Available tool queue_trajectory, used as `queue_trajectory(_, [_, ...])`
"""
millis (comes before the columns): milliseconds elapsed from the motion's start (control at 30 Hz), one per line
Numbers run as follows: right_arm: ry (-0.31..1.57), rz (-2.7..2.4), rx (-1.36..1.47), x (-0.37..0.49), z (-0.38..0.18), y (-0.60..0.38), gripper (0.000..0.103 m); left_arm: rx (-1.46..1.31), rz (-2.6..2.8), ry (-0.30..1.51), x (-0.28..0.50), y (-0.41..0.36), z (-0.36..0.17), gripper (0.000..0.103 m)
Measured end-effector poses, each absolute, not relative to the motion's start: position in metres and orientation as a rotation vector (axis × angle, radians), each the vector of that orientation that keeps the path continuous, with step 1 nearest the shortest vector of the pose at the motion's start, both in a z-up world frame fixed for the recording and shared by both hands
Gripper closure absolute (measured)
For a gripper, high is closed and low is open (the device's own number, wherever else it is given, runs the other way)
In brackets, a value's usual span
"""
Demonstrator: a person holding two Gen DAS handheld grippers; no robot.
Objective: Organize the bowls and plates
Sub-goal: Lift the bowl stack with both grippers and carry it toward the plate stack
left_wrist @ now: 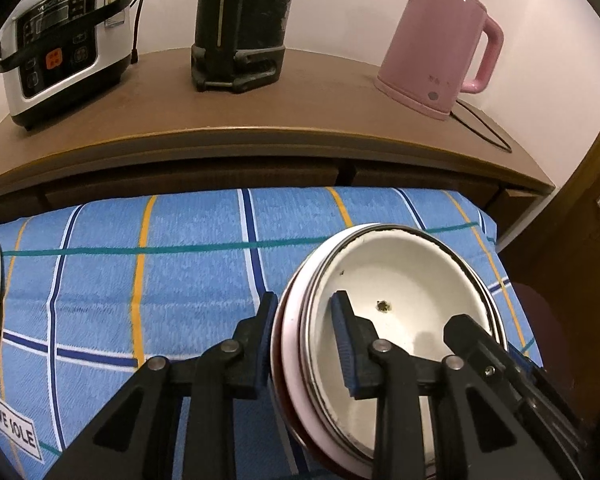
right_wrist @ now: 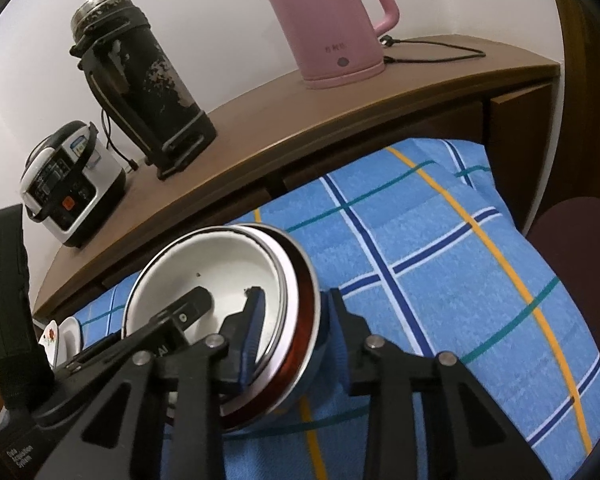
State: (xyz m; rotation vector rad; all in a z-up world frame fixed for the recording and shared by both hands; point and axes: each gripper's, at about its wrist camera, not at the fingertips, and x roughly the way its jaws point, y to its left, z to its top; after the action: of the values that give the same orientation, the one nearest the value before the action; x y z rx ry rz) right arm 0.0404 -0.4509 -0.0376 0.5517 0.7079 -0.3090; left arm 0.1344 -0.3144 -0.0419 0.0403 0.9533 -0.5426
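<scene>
bowl stack nested, near right on checked cloth | left gripper clamps its left rim, right gripper the right rim | white dish far left not yet gathered (stacking seems partly done)

- The left gripper straddles the left rim of a nested stack of round bowls, white enamel on top, on a blue plaid cloth.
- The right gripper's black finger reaches inside the top bowl.
- A pink electric kettle, black flask and white rice cooker stand on a brown wooden shelf.
</scene>
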Motion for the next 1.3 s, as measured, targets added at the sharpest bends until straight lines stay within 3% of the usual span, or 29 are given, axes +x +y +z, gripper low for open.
queue_trajectory(1300, [0.736,-0.29,0.538,-0.057,-0.02,-0.372,0.073,0.096,-0.518,0.907,0.03,-0.236,-0.017,0.072])
